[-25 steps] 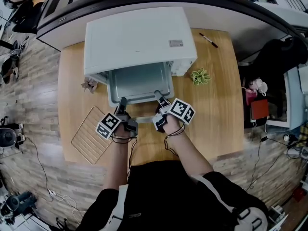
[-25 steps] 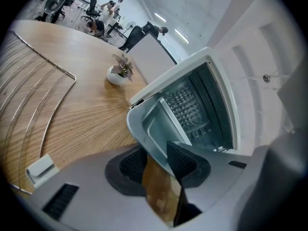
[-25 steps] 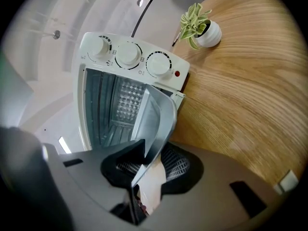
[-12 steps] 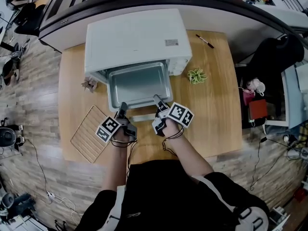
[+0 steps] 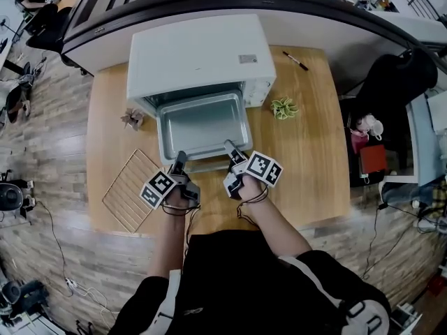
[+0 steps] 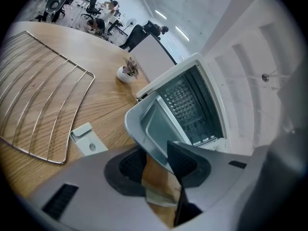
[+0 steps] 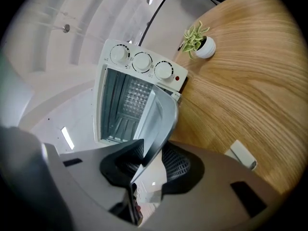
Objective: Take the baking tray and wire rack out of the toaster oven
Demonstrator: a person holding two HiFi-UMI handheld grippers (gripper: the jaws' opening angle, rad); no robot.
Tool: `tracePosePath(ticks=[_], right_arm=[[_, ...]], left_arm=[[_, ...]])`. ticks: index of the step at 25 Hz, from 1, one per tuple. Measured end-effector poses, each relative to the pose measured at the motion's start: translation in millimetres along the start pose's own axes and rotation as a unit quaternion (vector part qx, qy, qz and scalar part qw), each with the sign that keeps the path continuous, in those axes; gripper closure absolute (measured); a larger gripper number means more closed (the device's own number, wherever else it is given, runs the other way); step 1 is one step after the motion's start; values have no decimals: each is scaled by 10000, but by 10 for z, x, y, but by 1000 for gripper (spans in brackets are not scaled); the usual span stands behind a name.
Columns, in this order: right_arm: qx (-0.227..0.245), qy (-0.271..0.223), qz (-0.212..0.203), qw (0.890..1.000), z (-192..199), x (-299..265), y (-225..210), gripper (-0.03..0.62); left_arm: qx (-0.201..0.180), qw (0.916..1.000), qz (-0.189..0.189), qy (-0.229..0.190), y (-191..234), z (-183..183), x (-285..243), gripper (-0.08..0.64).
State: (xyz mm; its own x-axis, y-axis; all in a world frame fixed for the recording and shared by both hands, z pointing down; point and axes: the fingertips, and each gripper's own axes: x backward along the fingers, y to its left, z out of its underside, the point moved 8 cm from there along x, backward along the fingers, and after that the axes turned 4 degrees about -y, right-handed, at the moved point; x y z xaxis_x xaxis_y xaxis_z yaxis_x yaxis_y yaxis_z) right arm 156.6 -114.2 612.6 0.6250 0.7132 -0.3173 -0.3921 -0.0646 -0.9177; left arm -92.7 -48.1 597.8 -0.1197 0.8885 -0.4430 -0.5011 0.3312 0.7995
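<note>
While half out, baking tray rim clamped by both hand-held grippers.

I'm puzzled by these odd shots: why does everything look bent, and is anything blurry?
Head view: wide lens bows the table edges, otherwise sharp. Left gripper view: rack wires bulge, corners go black. Right gripper view: tray close to the lens looks soft.

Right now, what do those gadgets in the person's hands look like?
The left gripper and right gripper are grey two-jawed tools with black ribbed pads. Each carries a white cube with black square markers. Thin black cords loop round the wrists. The person's top is black with white panels.
</note>
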Motion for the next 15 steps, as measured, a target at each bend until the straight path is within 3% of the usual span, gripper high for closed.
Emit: tracePosePath(ticks=[15], right_arm=[[336,244,-191,9990,262,538,45,462]], left_arm=[[-66,9997,123,-187,19,294,635,420]])
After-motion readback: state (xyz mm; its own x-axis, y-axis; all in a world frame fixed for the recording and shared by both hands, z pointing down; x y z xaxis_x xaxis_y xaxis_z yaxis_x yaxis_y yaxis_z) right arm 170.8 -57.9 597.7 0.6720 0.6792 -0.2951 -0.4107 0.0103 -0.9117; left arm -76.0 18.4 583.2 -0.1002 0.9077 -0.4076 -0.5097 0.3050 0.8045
